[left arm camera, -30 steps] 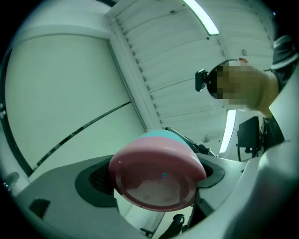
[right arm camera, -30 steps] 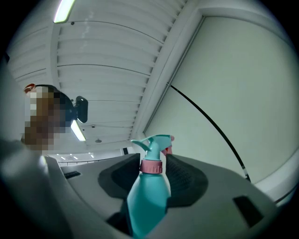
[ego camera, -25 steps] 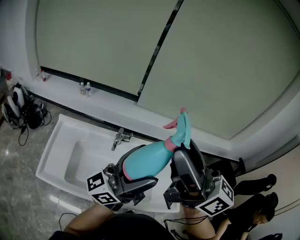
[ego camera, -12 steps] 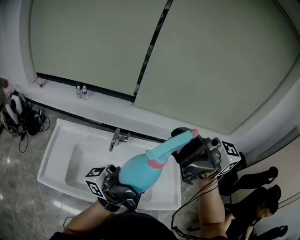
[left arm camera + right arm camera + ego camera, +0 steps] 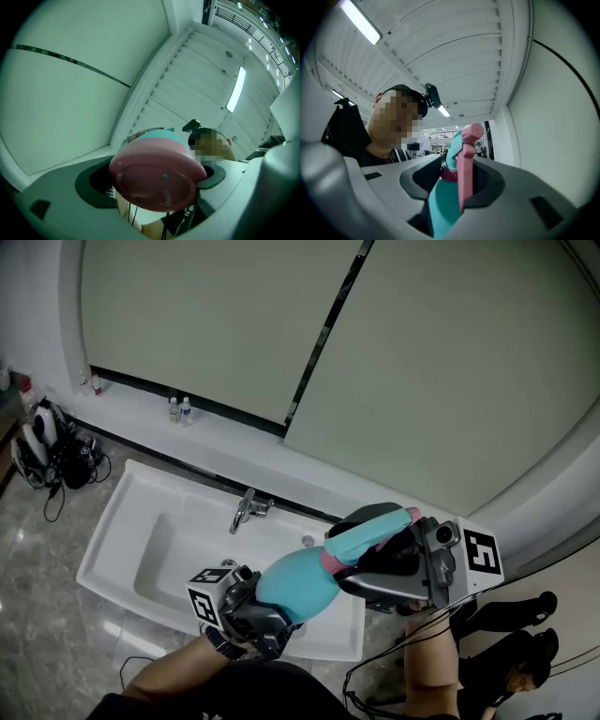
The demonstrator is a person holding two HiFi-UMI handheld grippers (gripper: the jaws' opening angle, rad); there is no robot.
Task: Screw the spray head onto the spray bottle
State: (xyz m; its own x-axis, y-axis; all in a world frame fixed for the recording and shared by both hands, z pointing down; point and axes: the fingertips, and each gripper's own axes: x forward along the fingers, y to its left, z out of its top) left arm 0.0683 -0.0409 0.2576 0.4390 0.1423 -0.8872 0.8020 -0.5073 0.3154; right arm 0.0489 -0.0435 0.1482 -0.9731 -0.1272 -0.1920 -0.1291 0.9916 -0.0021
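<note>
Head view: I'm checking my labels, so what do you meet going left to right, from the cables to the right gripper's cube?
Cables → small bottles → left gripper's marker cube → faucet → spray bottle → spray head → right gripper's marker cube.

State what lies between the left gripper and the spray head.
The spray bottle's teal body spans it, base in the left gripper; the head view shows this.

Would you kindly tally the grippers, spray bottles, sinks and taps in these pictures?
Grippers: 2 (left gripper; right gripper, jaws just closed further around the spray head)
Spray bottle: 1
Sink: 1
Tap: 1
Total: 5
</note>
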